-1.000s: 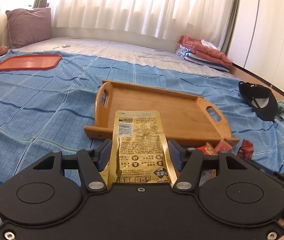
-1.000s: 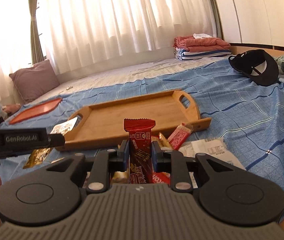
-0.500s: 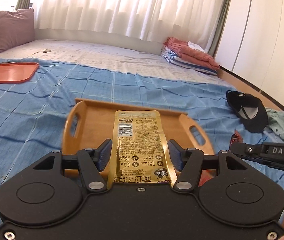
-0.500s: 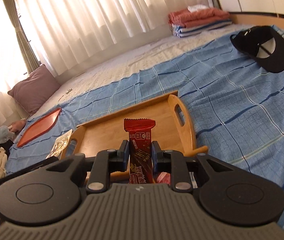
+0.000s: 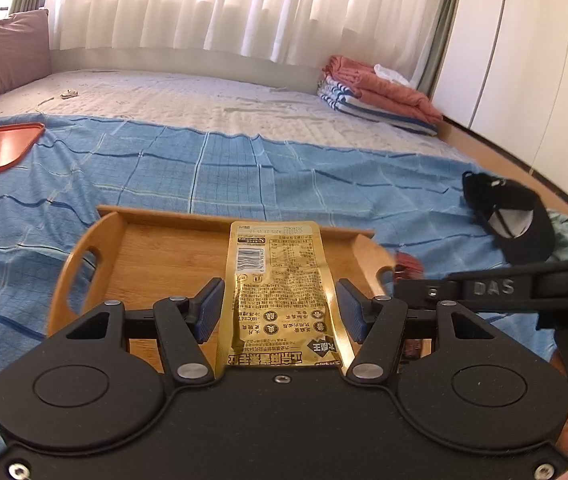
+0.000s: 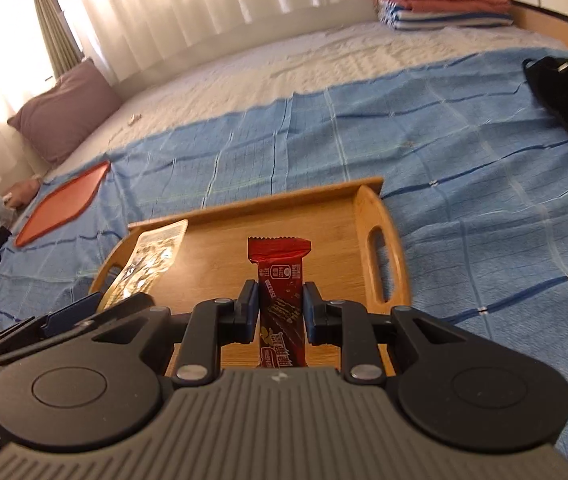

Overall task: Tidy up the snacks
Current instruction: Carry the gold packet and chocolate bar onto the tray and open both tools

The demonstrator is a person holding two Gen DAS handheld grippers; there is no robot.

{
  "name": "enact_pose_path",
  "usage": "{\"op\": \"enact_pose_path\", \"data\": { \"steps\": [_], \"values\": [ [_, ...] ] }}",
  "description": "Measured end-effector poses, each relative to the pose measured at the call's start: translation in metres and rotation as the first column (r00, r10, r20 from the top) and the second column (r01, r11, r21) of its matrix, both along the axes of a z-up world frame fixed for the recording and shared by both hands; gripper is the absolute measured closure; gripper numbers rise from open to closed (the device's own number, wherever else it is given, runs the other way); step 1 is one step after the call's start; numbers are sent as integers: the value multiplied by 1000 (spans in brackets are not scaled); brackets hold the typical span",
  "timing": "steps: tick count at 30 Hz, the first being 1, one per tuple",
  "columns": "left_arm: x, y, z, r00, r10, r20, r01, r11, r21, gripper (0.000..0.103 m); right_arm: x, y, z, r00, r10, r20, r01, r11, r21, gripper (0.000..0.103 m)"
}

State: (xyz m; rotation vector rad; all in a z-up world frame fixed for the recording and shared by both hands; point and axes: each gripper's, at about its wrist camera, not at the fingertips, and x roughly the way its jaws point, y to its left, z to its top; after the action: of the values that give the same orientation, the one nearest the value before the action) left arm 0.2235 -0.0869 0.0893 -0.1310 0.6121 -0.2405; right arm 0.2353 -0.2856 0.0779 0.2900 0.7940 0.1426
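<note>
In the left wrist view, your left gripper (image 5: 279, 306) stood about half open yet clamped on the flat gold foil snack packet (image 5: 279, 296), which stuck out past the fingertips over the rectangular bamboo tray with cut-out handles (image 5: 163, 252); the tray lay on the blue checked bedsheet (image 5: 243, 168) just beyond the jaws. In the right wrist view, your right gripper (image 6: 280, 306) was pinched tight on the narrow red chocolate bar wrapper (image 6: 279, 276), held upright above the tray's floor; the gold packet hung left of the jaws.

Glossy gold foil packet (image 5: 279, 296), wooden tray (image 5: 155, 252)
</note>
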Motion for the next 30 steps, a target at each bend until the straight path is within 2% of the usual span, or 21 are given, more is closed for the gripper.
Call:
{"op": "enact_pose_path", "data": {
  "steps": [5,11,19,30],
  "values": [
    [16,-12,-27,1000,11,-25,-11,1000,15,45,20,8,-21,998,34,-55,-38,997,-74,75],
    [25,-20,-50,998,30,-59,-28,999,39,45,31,12,-36,994,51,-98,-61,993,-101,75],
    [23,-28,-60,998,20,-62,-16,998,68,45,38,11,-51,989,53,-137,-67,992,-103,75],
    [24,-31,-70,996,25,-82,-19,997,80,45,39,12,-59,988,48,-146,-62,994,-94,74]
  ]
}}
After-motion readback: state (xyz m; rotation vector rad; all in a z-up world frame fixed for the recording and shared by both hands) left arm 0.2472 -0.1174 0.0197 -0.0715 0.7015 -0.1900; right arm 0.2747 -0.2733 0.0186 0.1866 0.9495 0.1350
